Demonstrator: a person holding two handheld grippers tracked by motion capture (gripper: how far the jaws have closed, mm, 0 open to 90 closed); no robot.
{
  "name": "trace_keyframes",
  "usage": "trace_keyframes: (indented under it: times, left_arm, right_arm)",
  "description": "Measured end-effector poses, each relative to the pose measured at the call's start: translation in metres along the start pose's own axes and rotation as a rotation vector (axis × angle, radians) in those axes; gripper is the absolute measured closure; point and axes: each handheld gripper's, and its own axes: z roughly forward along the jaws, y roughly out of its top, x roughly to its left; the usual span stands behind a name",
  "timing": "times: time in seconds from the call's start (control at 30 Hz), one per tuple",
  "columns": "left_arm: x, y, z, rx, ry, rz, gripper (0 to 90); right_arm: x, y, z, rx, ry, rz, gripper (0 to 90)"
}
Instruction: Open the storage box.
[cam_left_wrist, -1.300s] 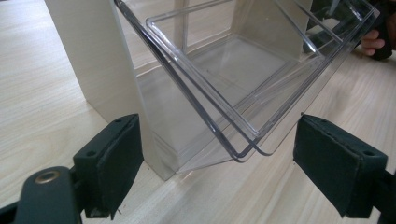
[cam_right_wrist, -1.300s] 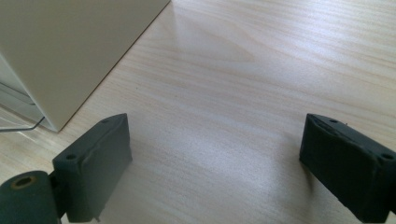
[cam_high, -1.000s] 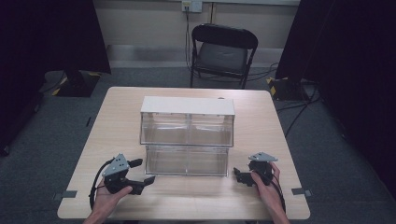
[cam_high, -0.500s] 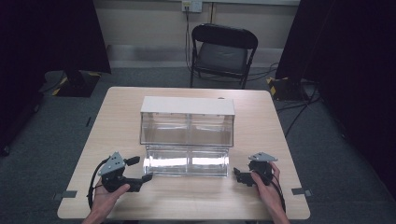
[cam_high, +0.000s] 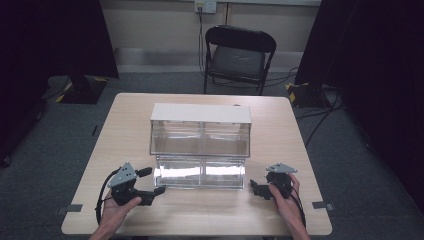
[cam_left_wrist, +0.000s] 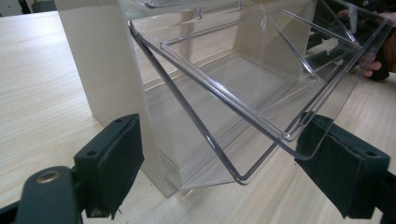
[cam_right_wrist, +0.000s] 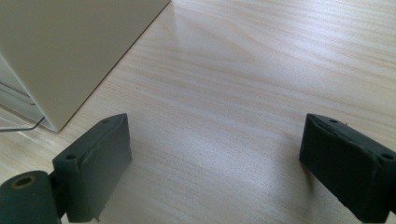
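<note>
A white cabinet (cam_high: 200, 112) with clear plastic bins stands mid-table. Its lower bins (cam_high: 200, 172) are tilted out toward me. My left gripper (cam_high: 152, 181) lies at the cabinet's front left corner, held by a hand. In the left gripper view the left gripper (cam_left_wrist: 219, 126) is open, and the lower left bin's (cam_left_wrist: 243, 79) front corner hangs between the pads, close to the right pad (cam_left_wrist: 336, 163). The cabinet's side wall (cam_left_wrist: 107, 60) rises above the left pad. My right gripper (cam_high: 256, 187) rests at the front right corner. The right gripper (cam_right_wrist: 215, 123) is open over bare wood, beside the cabinet wall (cam_right_wrist: 70, 46).
The wooden table (cam_high: 280, 120) has free surface on both sides of the cabinet and behind it. A black folding chair (cam_high: 240, 55) stands beyond the far edge. Through the clear bin I see the other hand (cam_left_wrist: 378, 65) with its gripper.
</note>
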Motion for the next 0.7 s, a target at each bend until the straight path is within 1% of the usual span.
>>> trace_keyframes:
  times: [0.17, 0.27, 0.3, 0.37, 0.4, 0.47, 0.57, 0.6, 0.63, 0.67, 0.7]
  left_arm:
    - [-0.0014, 0.0011, 0.0016, 0.001, -0.002, 0.002, 14.9]
    - [-0.0016, 0.0017, 0.0022, 0.01, -0.002, 0.01, 14.9]
    - [-0.0017, 0.0018, 0.003, 0.003, -0.002, 0.018, 15.0]
    - [-0.0018, 0.0023, 0.003, 0.0, -0.006, 0.016, 15.0]
    - [-0.0025, 0.0023, 0.0031, -0.003, -0.006, 0.006, 14.9]
    - [-0.0021, 0.0033, 0.0024, 0.01, 0.0, 0.02, 14.7]
    - [-0.0025, 0.0034, 0.0037, 0.0, -0.006, 0.012, 14.1]
    - [-0.0023, 0.0038, 0.004, -0.002, -0.008, 0.017, 14.1]
    - [-0.0027, 0.0044, 0.0039, 0.0, 0.001, 0.014, 14.1]
    - [-0.0025, 0.0047, 0.0043, -0.009, 0.002, 0.011, 14.2]
    - [-0.0015, 0.0059, 0.0036, -0.01, 0.007, 0.015, 14.2]
  right_arm:
    - [0.0, 0.0, 0.0, 0.0, 0.0, 0.0, 8.2]
    - [0.0, 0.0, 0.0, 0.0, 0.0, 0.0, 8.3]
    - [0.0, 0.0, 0.0, 0.0, 0.0, 0.0, 8.3]
    - [0.0, 0.0, 0.0, 0.0, 0.0, 0.0, 8.3]
    - [0.0, 0.0, 0.0, 0.0, 0.0, 0.0, 8.2]
    - [0.0, 0.0, 0.0, 0.0, 0.0, 0.0, 8.3]
    - [0.0, 0.0, 0.0, 0.0, 0.0, 0.0, 8.3]
    - [0.0, 0.0, 0.0, 0.0, 0.0, 0.0, 8.3]
    - [0.0, 0.0, 0.0, 0.0, 0.0, 0.0, 8.3]
    - [0.0, 0.0, 0.0, 0.0, 0.0, 0.0, 8.2]
    - [0.0, 0.0, 0.0, 0.0, 0.0, 0.0, 8.3]
